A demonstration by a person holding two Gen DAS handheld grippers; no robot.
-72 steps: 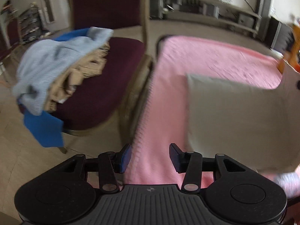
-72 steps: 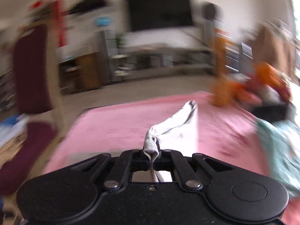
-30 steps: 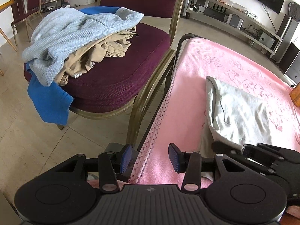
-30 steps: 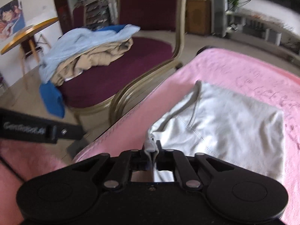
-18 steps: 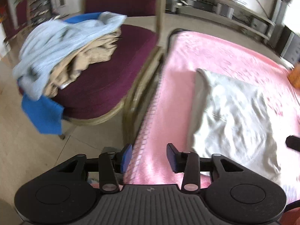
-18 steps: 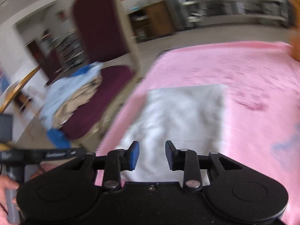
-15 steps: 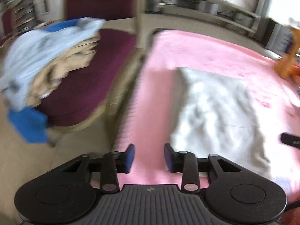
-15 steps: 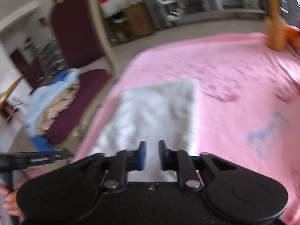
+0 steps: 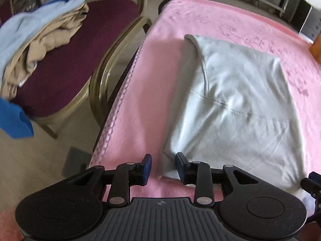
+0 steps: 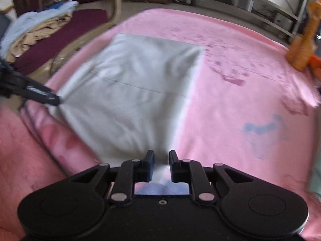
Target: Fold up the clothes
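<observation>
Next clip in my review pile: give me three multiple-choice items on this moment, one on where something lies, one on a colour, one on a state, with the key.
1. Where does the grey garment lie?
A. on the chair seat
B. flat on the pink blanket
C. on the floor

2. What colour is the chair seat?
A. dark maroon
B. green
C. white

3. How are the left gripper and right gripper?
A. both clamped on cloth
B. only the left open
C. both open, holding nothing

Key: 1 B, pink cloth shows around its far and side edges; 2 A, maroon padding shows under the clothes pile; 3 C, a gap shows between each pair of fingers, at the garment's near edge.
</observation>
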